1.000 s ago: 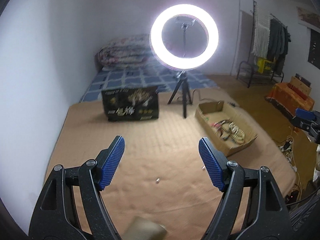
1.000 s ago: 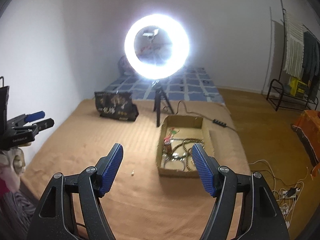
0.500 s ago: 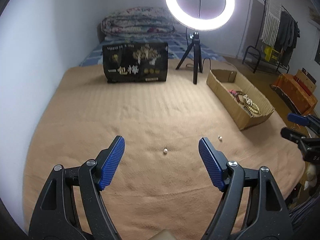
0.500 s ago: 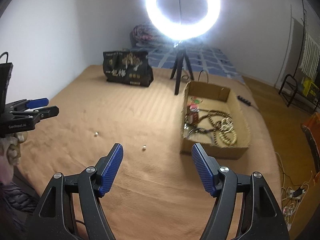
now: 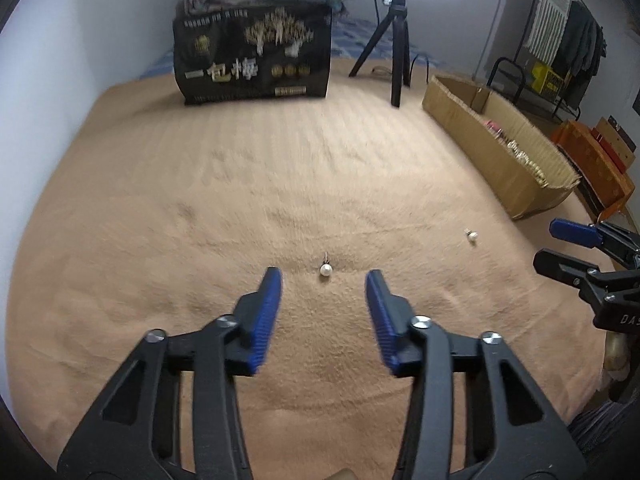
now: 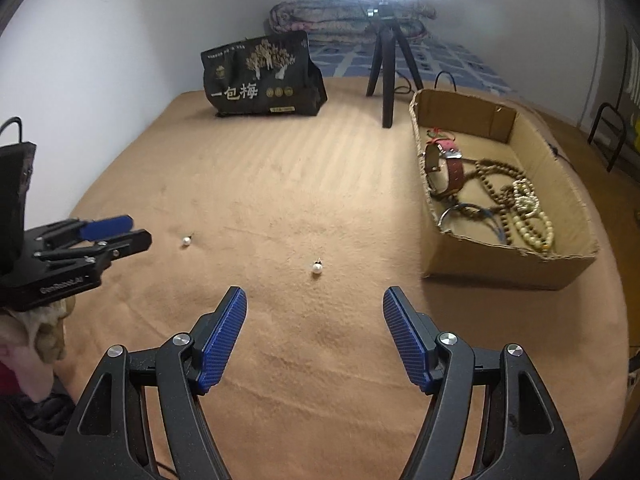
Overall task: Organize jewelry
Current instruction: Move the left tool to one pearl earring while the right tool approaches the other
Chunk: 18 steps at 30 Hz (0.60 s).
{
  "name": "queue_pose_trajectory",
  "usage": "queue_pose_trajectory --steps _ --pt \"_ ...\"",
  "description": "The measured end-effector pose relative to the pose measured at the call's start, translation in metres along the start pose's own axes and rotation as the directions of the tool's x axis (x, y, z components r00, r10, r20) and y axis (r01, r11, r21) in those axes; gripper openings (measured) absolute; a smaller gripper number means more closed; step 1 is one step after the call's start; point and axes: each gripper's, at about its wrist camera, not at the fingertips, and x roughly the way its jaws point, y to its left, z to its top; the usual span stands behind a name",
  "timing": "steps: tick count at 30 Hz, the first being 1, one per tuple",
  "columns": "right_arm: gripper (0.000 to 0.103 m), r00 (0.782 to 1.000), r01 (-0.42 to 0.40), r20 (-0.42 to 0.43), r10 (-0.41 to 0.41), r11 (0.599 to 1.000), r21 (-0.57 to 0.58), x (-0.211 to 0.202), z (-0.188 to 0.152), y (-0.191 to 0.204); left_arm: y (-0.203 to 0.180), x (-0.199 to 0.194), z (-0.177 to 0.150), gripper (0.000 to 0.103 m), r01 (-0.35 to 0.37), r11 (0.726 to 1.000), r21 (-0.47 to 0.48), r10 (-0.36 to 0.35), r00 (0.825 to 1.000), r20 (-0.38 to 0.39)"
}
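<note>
— pearls: 2 pearl earrings (image 6: 317,267) (image 6: 186,241) lie on the tan blanket (image 6: 280,184), left of the cardboard box (image 6: 500,264).

— tongs? left gripper (image 5: 324,280) has just been closing, still apart, empty; right gripper (image 6: 315,304) spread wide.

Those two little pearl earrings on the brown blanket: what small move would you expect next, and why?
Probably the left gripper eases down onto the pearl earring lying just beyond its fingertips. Its jaws have just been closing, with nothing between them yet. The second pearl earring lies ahead of the open right gripper, and the cardboard box beside it already holds other jewelry.
</note>
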Motion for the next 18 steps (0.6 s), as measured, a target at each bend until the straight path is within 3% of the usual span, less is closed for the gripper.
queue_pose_trajectory --steps 6,8,15,18 --pt "0.056 0.999 -0.025 -0.033 0.025 1.000 0.012 0.024 0.002 -0.006 0.003 0.030 -0.002 0.038 0.011 1.000 -0.011 -0.011 0.999 -0.043" --pt "0.047 0.998 -0.034 -0.047 0.035 0.999 0.013 0.032 0.003 -0.007 0.003 0.035 -0.001 0.038 0.009 1.000 -0.010 -0.009 0.999 -0.049" --pt "0.037 0.996 -0.040 -0.075 0.040 0.999 0.001 0.054 0.009 -0.005 0.010 0.046 0.002 0.037 0.015 0.999 -0.031 -0.017 0.998 -0.056" --pt "0.035 0.996 -0.034 -0.079 0.033 0.999 -0.013 0.060 0.012 -0.001 0.012 0.048 0.003 0.030 0.017 0.999 -0.035 -0.019 0.998 -0.059"
